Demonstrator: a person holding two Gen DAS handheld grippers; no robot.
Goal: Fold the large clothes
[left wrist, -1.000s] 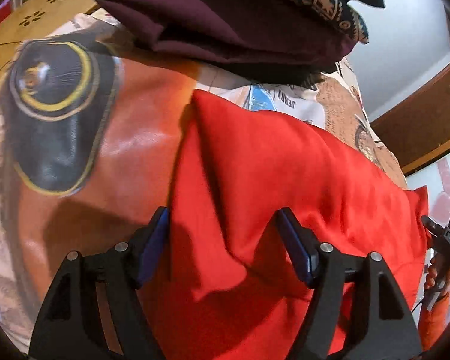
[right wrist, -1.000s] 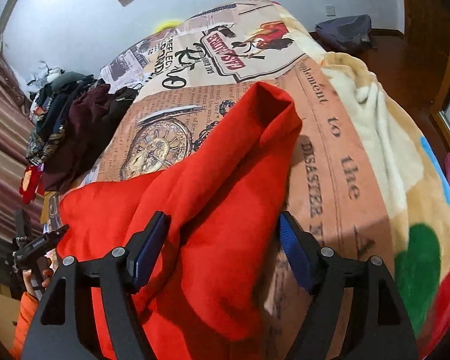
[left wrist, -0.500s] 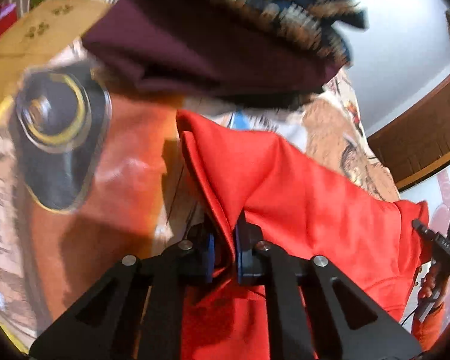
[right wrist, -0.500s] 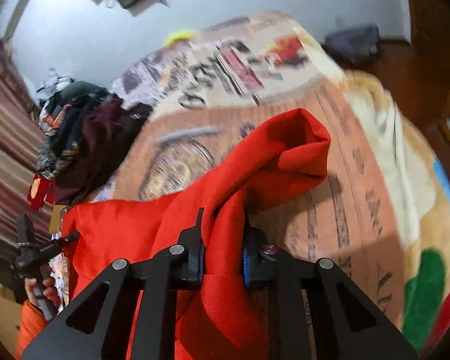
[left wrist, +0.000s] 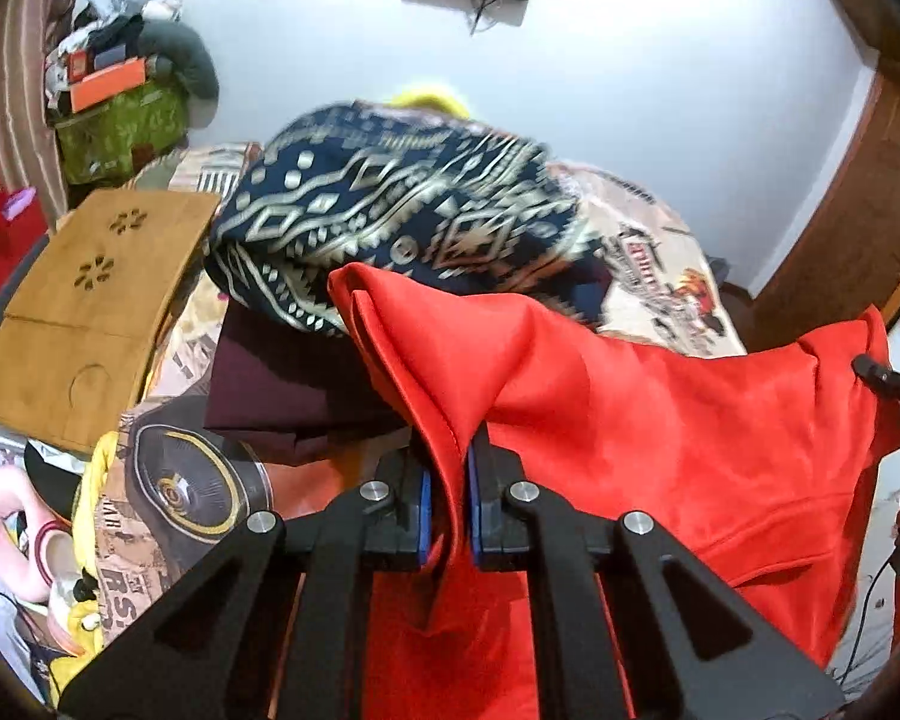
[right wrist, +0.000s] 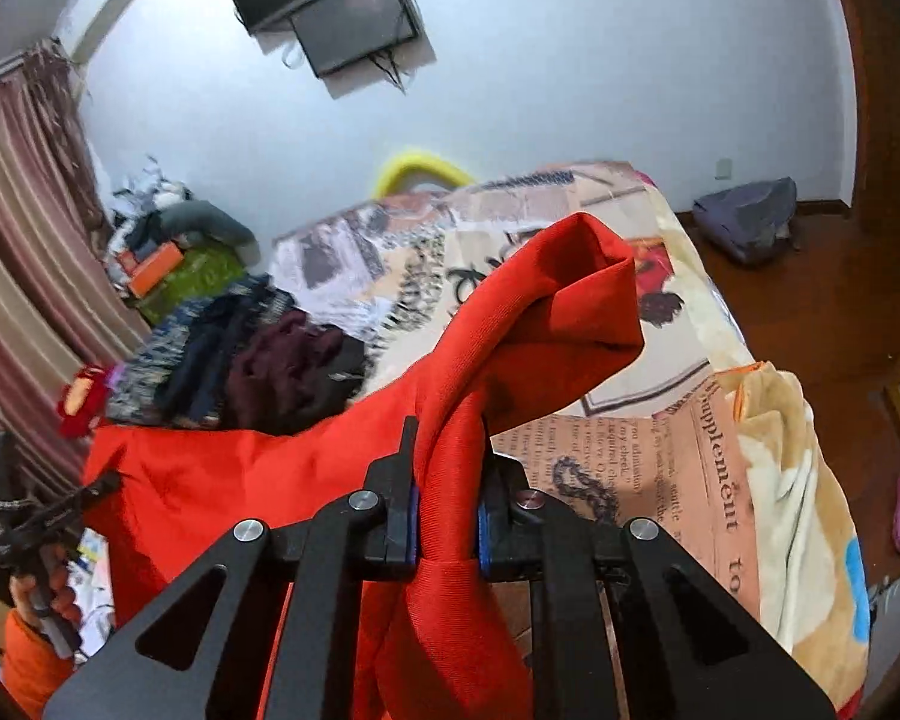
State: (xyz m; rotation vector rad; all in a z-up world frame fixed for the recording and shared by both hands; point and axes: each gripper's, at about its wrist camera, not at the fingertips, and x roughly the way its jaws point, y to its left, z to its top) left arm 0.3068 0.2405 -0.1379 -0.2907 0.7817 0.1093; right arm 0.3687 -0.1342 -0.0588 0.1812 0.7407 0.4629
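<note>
A large red garment (left wrist: 660, 420) hangs stretched between my two grippers, lifted above the bed. My left gripper (left wrist: 448, 504) is shut on one corner of the cloth, which stands up in a peak beyond the pads. My right gripper (right wrist: 447, 510) is shut on a bunched fold of the same red garment (right wrist: 210, 480), with a folded corner sticking up past the fingers. The other gripper shows at the right edge of the left wrist view (left wrist: 888, 384) and at the left edge of the right wrist view (right wrist: 42, 516).
A pile of clothes lies on the bed: a navy patterned cloth (left wrist: 402, 210) over a maroon one (left wrist: 282, 378). The bed has a printed blanket (right wrist: 720, 480). A wooden folding table (left wrist: 90, 312) stands left. Wood floor with a grey bag (right wrist: 750, 216) lies right.
Both grippers went from open over the flat red garment to shut on it. They have since lifted it off the bed and tilted up toward the wall.
</note>
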